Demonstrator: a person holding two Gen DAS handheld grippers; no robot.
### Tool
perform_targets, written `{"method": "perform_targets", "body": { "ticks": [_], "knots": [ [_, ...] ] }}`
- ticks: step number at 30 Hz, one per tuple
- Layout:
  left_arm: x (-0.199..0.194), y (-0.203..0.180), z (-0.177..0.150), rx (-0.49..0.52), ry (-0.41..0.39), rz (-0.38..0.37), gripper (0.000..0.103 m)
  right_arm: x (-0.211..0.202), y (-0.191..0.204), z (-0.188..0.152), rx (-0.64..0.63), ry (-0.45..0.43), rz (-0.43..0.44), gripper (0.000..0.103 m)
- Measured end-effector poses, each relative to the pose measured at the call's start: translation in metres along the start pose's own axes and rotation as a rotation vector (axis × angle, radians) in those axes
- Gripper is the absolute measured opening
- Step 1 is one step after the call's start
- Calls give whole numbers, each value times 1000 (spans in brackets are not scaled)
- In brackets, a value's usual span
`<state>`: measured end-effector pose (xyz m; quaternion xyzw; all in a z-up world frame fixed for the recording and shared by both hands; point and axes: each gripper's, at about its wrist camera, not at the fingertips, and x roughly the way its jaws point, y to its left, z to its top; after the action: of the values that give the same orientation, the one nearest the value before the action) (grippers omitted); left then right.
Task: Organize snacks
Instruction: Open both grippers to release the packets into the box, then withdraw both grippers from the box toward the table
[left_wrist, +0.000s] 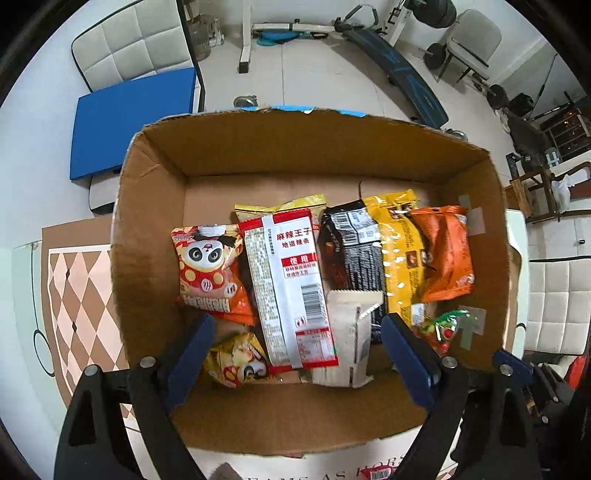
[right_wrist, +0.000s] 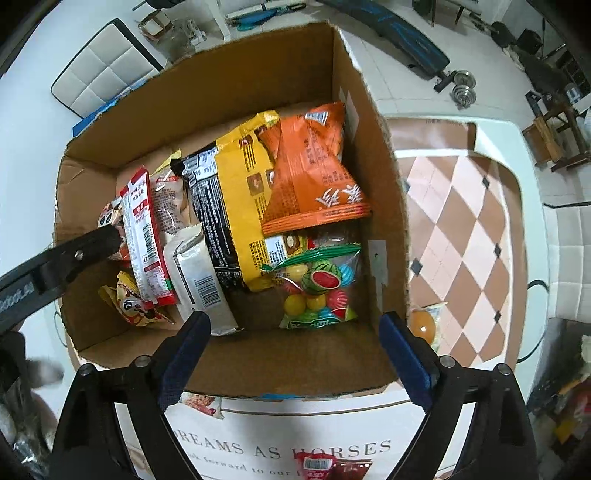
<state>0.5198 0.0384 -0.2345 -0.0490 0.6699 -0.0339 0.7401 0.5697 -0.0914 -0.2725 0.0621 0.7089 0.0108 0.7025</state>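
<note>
A cardboard box (left_wrist: 258, 147) (right_wrist: 373, 122) holds several snack packs: a panda pack (left_wrist: 210, 269), a red-white pack (left_wrist: 291, 288) (right_wrist: 146, 236), a black pack (left_wrist: 354, 251), a yellow pack (left_wrist: 399, 254) (right_wrist: 240, 199), an orange pack (left_wrist: 447, 251) (right_wrist: 314, 173), a white pack (left_wrist: 351, 339) (right_wrist: 201, 277) and a fruit-candy bag (right_wrist: 317, 288). My left gripper (left_wrist: 297, 328) is open and empty above the box; its arm shows in the right wrist view (right_wrist: 55, 266). My right gripper (right_wrist: 295, 325) is open and empty over the box's near wall.
The box stands on a table with a checkered mat (right_wrist: 461, 221). A jelly cup (right_wrist: 426, 325) sits on the mat right of the box. Two more snack packs (right_wrist: 332, 467) (right_wrist: 201, 404) lie on the table in front. White chairs (left_wrist: 129, 40) and gym gear stand behind.
</note>
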Motion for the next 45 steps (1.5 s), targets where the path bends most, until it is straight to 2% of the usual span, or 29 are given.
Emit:
{"method": "perform_targets", "body": {
  "ticks": [7,13,18,20,23,26,31,35,38,42,44,45],
  "knots": [
    [-36,4,-36,-25,-132,32,92,-34,9,-15,-59,-98,-44,96],
    [-61,6,-69,-29,-201,43,92,-67,18,-34,-119,-178,-56,96],
    [-86,4,-104,-20,-257,59,92,-89,19,-62,-150,-209,-20,96],
    [-88,5,-123,-21,-253,63,92,-89,15,-75,-151,-199,3,96],
    [-81,9,-150,-37,-226,67,92,-78,0,-103,-117,-146,39,96],
    [-62,14,-182,-53,-174,77,92,-47,-26,-140,-52,-49,61,96],
    [-15,19,-236,-70,-41,84,92,15,-76,-202,87,129,81,96],
    [22,22,-264,-93,54,96,92,60,-110,-247,181,243,53,96],
    [40,22,-277,-103,91,108,92,80,-123,-273,240,288,66,95],
    [53,17,-277,-88,107,135,92,97,-109,-287,181,304,29,91],
    [55,15,-273,-82,108,139,92,103,-101,-290,153,305,2,76],
    [55,14,-269,-79,106,139,92,107,-96,-291,136,308,-7,76]
  ]
}}
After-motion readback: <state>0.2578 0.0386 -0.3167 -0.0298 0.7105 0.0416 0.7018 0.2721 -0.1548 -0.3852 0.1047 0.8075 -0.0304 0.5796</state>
